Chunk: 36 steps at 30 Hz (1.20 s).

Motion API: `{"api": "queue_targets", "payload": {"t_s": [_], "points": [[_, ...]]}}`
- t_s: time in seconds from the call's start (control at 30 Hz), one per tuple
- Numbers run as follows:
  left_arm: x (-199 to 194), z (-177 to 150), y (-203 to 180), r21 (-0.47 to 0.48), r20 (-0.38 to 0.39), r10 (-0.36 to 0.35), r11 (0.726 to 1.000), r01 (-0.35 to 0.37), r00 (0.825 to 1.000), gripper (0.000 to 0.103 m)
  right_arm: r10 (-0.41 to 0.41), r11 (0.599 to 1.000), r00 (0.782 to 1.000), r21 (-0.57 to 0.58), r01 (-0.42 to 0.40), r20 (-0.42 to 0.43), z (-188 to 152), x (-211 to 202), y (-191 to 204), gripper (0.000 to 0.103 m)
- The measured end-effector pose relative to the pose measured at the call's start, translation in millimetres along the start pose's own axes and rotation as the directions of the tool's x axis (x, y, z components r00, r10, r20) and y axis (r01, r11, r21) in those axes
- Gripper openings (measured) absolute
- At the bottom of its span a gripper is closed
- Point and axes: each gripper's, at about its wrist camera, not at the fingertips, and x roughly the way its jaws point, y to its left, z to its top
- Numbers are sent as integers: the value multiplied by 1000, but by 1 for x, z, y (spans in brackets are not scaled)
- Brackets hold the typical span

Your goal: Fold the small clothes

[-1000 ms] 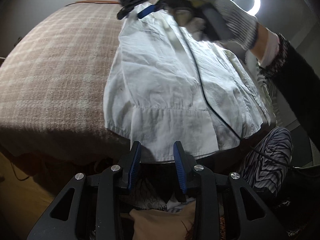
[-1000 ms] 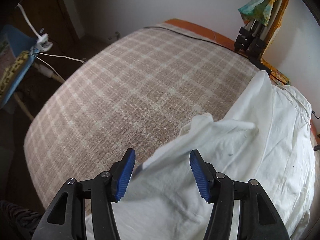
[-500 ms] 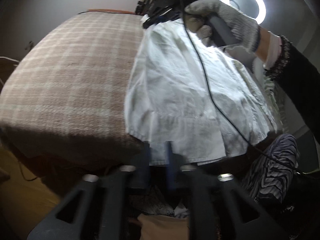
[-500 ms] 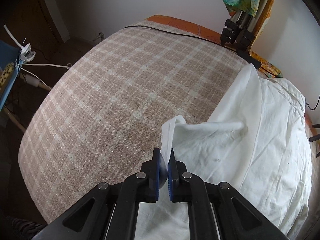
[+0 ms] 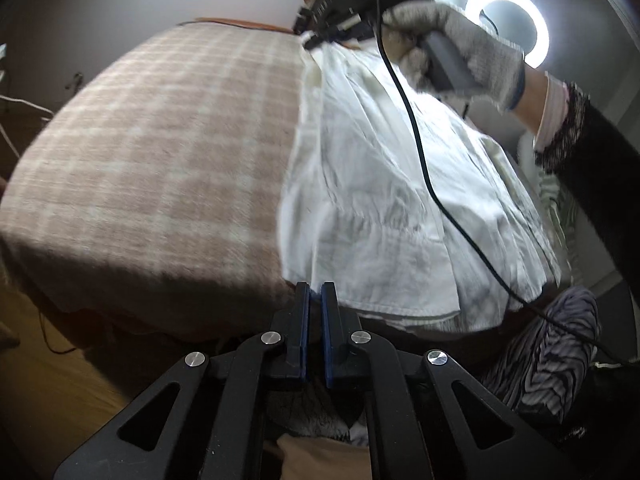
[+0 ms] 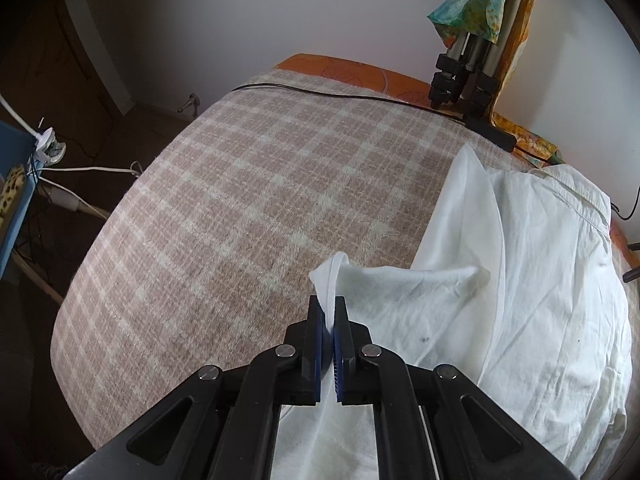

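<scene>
A small white shirt (image 5: 384,208) lies on the right part of a bed with a beige plaid blanket (image 5: 168,152); its hem hangs over the near edge. My left gripper (image 5: 315,292) is shut at the bed's near edge, just left of the hem; no cloth shows between its pads. My right gripper (image 6: 328,308) is shut on a fold of the shirt's left edge (image 6: 332,280) and holds it up off the blanket (image 6: 248,216). In the left wrist view the right gripper (image 5: 320,38) is at the shirt's far end, held by a gloved hand (image 5: 460,48).
A ring light (image 5: 508,24) glows at the right. A tripod (image 6: 460,76) with a colourful cloth stands behind the bed, and a black cable (image 6: 320,94) crosses the far blanket. A zebra-patterned garment (image 5: 548,352) hangs at the lower right. Cables and a blue stand (image 6: 16,200) are at the left.
Both grippers have gone from open to shut. The right one closed on the shirt's left edge and lifted it. The left one closed near the hem and shifted left.
</scene>
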Motion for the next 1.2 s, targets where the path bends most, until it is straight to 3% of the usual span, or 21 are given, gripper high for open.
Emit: {"api": "queue_targets", "payload": {"t_s": [0.13, 0.17, 0.2, 0.27, 0.3, 0.33, 0.43, 0.67, 0.7, 0.73, 0.8, 0.83, 0.97, 1.07, 1.2], "points": [[-4, 3, 3, -20, 29, 0, 1000, 0, 1000, 4, -3, 1000, 1000, -3, 3, -25, 2, 15, 1, 4], [-5, 4, 3, -25, 29, -2, 1000, 3, 1000, 5, 8, 1000, 999, -15, -8, -44, 2, 19, 2, 10], [-5, 5, 2, -27, 32, 0, 1000, 1, 999, 6, 20, 1000, 998, -22, -21, -59, 1, 20, 3, 28], [-6, 7, 2, -26, 37, 18, 1000, -17, 999, 19, 37, 999, 998, -36, -38, -50, -3, 14, 3, 38], [-7, 8, 2, -29, 38, 30, 999, -29, 999, 41, 38, 998, 999, -53, -40, -39, -5, 7, 4, 38], [-7, 9, 4, -42, 42, 45, 998, -43, 998, 51, 49, 996, 998, -67, -50, -26, -10, -2, 4, 38], [-2, 12, 7, -73, 35, 19, 997, -16, 999, 51, 74, 989, 997, -128, -73, 7, -35, -27, 6, 38], [15, 18, -5, -44, 12, 3, 999, -2, 1000, 48, 47, 954, 995, -292, -72, -93, -115, -19, 40, 35], [15, 19, -7, -38, 14, 4, 999, -3, 1000, 45, 45, 952, 994, -298, -71, -95, -122, -16, 45, 36], [17, 20, -8, -36, 13, -11, 999, 11, 1000, 31, 40, 952, 996, -300, -62, -79, -127, -14, 49, 38], [20, 20, -10, -41, 13, -33, 999, 33, 999, 13, 56, 951, 997, -300, -69, -52, -130, -16, 53, 39], [20, 20, -12, -35, 22, -31, 999, 32, 999, 10, 79, 954, 995, -285, -93, -60, -130, -18, 54, 39], [14, 20, -22, 17, 57, -33, 999, 32, 998, 6, 153, 967, 983, -189, -170, -100, -118, -20, 39, 39], [15, 20, -26, 34, 58, -44, 999, 42, 997, 6, 194, 969, 974, -129, -209, -120, -109, -23, 30, 60], [13, 19, -33, 60, 68, -56, 997, 52, 996, 5, 151, 980, 981, -115, -165, -122, -91, -21, 37, 64]]}}
